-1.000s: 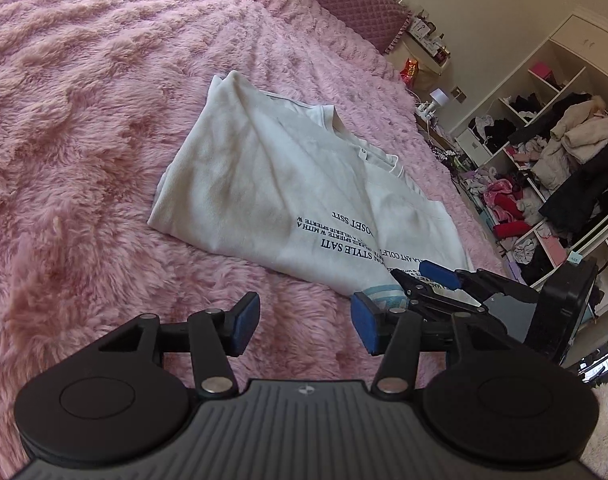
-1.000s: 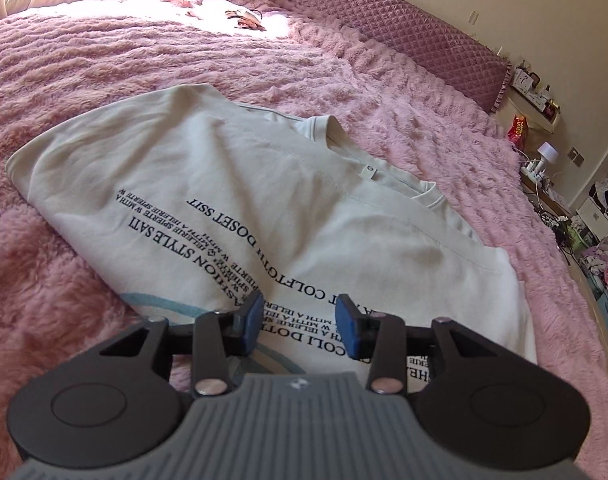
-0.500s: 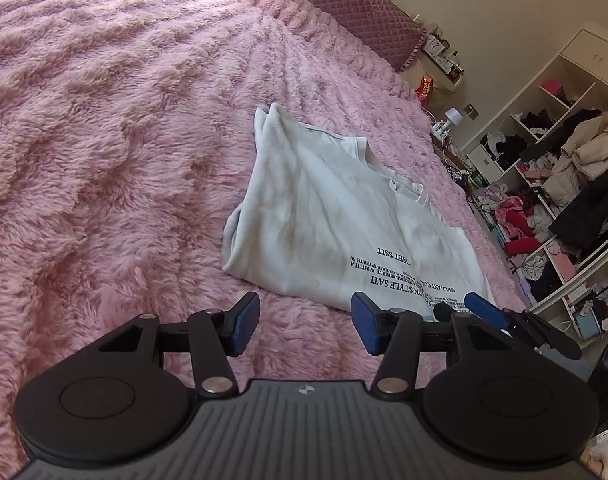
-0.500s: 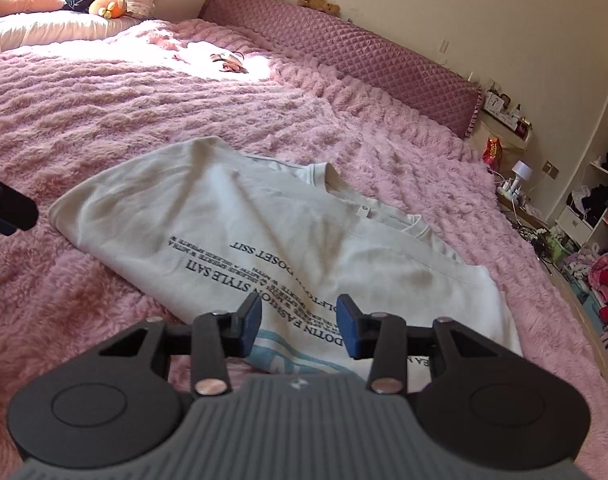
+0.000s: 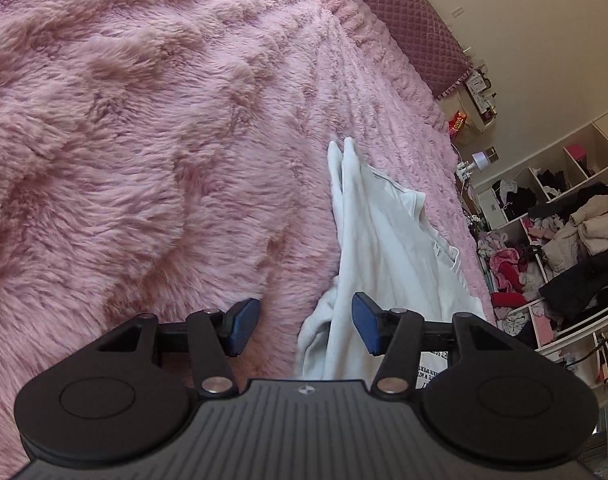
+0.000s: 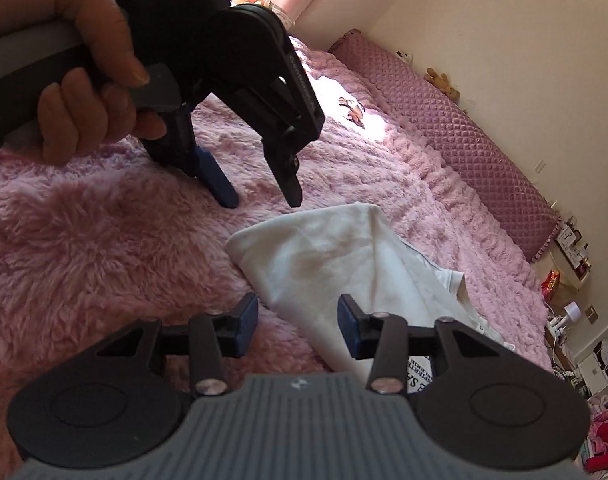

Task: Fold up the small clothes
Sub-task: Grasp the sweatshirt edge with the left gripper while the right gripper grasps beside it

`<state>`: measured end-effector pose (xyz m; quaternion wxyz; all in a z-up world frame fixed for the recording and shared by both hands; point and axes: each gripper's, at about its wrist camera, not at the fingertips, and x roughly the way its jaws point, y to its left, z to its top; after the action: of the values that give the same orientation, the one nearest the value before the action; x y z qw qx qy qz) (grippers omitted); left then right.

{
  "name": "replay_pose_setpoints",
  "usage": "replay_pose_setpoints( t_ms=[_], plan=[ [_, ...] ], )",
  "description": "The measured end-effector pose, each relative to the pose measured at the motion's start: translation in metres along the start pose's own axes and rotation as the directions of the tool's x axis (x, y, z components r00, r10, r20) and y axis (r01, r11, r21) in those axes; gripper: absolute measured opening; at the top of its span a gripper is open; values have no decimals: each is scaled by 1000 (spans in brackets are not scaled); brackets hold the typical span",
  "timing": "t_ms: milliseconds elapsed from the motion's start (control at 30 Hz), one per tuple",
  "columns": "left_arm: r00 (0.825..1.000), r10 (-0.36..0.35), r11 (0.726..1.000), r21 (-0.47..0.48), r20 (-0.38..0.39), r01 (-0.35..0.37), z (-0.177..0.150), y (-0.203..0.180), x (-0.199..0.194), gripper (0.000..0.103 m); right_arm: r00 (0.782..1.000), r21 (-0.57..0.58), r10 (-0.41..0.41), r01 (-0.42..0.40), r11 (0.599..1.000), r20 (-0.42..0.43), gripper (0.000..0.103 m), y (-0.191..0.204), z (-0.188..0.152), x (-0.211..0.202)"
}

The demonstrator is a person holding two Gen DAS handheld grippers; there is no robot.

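i see a fluffy pink blanket (image 5: 151,128) covering the bed, its pile streaked lighter and darker. on it lies a white t-shirt (image 6: 324,256) with black lettering near the hem and a faint brownish patch. my left gripper (image 6: 259,196) is black with blue pads on its fingers (image 6: 217,184); my right gripper (image 6: 297,324) is black over a ribbed grey body, pads blue too. the headboard (image 6: 476,152) is mauve, quilted in diamonds, against a cream wall (image 6: 504,40).
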<state>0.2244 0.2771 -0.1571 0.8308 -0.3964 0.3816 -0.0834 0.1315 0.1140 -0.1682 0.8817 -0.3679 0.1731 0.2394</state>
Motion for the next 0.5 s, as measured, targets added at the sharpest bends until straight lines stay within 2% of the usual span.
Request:
replay_pose_setpoints(
  t_ms=[133,267,500],
  plan=[
    [998,-62,998,-15,-17,62,8,3,11,62,1000,-13,9,-9,1000,-17,39,5,2,15],
    [990,-128,990,-68,-62,124,26,5,39,64,1000,-39,-30,31,999,5,43,10,8,24],
    [967,-220,964,-178,-128,195,63,7,97,65,997,-73,-64,68,995,52,43,14,21,42]
  ],
)
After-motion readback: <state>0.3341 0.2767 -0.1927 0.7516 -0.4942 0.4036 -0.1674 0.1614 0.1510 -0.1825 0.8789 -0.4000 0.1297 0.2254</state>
